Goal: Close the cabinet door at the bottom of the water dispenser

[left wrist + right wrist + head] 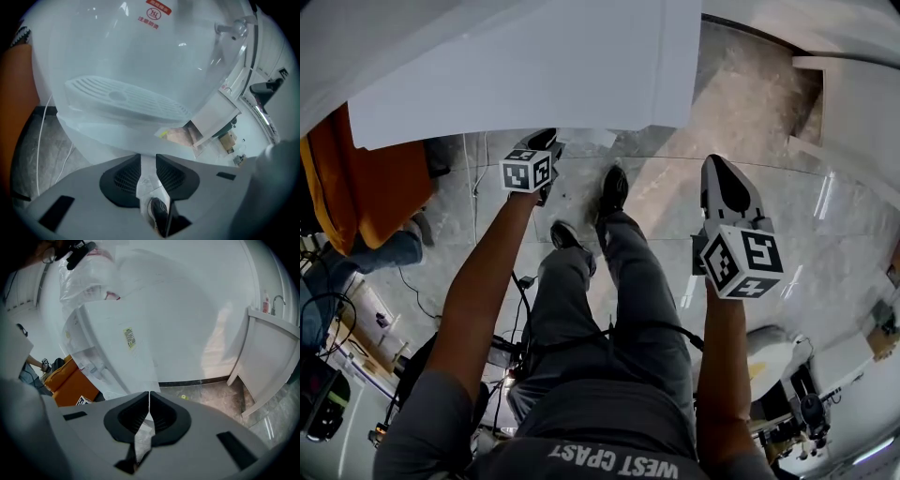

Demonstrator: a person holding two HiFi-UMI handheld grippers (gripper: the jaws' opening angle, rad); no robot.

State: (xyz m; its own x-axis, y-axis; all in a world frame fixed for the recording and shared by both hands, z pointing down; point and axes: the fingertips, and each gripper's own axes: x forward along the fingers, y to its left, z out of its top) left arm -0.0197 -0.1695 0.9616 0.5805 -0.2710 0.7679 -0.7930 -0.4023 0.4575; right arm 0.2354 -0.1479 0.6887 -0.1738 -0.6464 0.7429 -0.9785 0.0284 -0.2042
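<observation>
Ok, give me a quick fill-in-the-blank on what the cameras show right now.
1. The right claw has its jaws ___.
2. The left claw faces the water dispenser's ribbed drip ___.
3. The person's shoes are ___.
4. The bulky object beside the dispenser is ___.
Missing: shut; tray; black; orange.

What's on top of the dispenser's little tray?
Nothing. The slotted tray is bare. What lies beneath its slots is covered, and the left gripper hides the bottom part of the dispenser.
</observation>
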